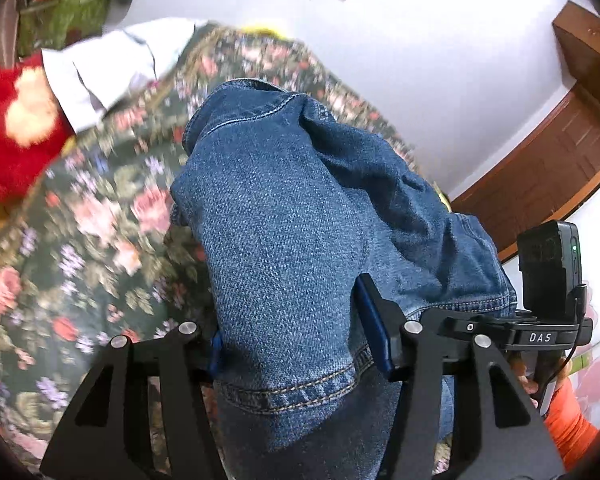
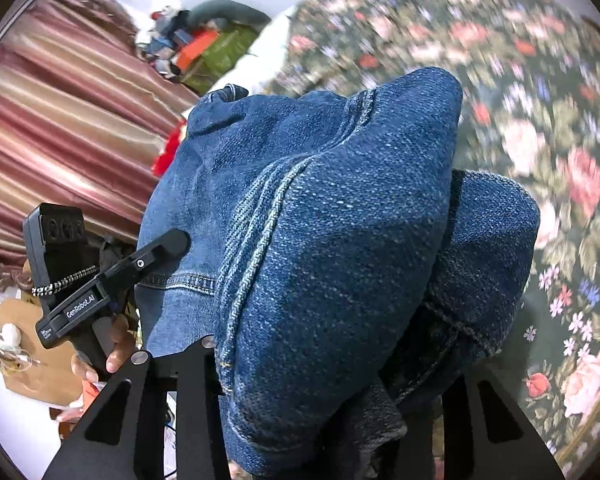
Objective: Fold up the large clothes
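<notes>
On the gripper (image 2: 164, 248) bar, "GenRobot.AI" (elsewhere "DAS").

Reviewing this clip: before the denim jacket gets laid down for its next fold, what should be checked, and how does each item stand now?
1. Left gripper has the denim jacket between its fingers: ok, cloth fills the gap.
2. Right gripper has the jacket between its fingers: ok, a thick bunch fills the gap.
3. Each grips a single layer: not ok, the denim looks bunched and doubled at both.
4. Jacket lifted free of the floral bedspread: cannot tell, its lower end is hidden.
5. Landing area free: not ok at the far left, where a red plush toy and white cloth lie.
6. Jacket spread flat: not ok, it hangs crumpled.
</notes>
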Motion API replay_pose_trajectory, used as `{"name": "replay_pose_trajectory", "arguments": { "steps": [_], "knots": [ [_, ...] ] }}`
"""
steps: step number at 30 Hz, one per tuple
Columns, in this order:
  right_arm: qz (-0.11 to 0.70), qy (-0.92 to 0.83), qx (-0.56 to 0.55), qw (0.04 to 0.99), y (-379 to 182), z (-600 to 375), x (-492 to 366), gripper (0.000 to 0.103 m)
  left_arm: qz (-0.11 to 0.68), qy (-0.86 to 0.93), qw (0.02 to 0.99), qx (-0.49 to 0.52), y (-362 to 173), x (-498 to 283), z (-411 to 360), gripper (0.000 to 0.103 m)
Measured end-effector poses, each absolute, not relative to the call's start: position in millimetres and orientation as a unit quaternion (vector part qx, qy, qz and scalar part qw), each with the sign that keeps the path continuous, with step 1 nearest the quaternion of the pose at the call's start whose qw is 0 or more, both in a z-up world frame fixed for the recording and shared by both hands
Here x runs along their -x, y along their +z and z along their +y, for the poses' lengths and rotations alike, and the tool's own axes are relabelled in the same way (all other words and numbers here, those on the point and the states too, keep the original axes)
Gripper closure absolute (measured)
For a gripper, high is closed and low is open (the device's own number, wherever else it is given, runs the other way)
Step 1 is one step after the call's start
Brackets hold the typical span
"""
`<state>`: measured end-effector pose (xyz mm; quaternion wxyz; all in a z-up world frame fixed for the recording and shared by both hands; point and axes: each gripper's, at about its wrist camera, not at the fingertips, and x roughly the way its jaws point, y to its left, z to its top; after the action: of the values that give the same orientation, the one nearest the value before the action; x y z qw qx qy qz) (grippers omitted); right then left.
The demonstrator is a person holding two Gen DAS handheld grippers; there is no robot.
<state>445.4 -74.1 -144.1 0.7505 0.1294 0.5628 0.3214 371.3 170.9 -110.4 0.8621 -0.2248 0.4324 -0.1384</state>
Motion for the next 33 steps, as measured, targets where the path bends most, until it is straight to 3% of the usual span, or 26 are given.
{"name": "replay_pose_trajectory", "arguments": {
  "steps": [5, 10, 21, 29, 33],
  "knots": [
    [0.541, 0.334, -0.117, 0.763, -115, -44, -428, 0.064, 0.412, -0.131, 0.874, 0.221, -88, -356, 195, 0.048],
    [0.554, 0.335, -0.109, 0.754, -123, -17, -414, 0.064, 0.424, -0.116, 0.868, 0.231, -99, -348, 216, 0.048],
    [0.648, 0.303, -0.117, 0.689, -231, 25, -408, 0.064, 0.496, -0.078, 0.821, 0.271, -198, -344, 254, 0.048],
    [0.672, 0.296, -0.116, 0.669, -256, 8, -421, 0.045, 0.492, -0.047, 0.853, 0.17, -195, -329, 241, 0.046],
    [0.663, 0.302, -0.095, 0.679, -237, -4, -413, 0.045, 0.473, -0.012, 0.875, 0.1, -173, -314, 233, 0.047]
  ]
}}
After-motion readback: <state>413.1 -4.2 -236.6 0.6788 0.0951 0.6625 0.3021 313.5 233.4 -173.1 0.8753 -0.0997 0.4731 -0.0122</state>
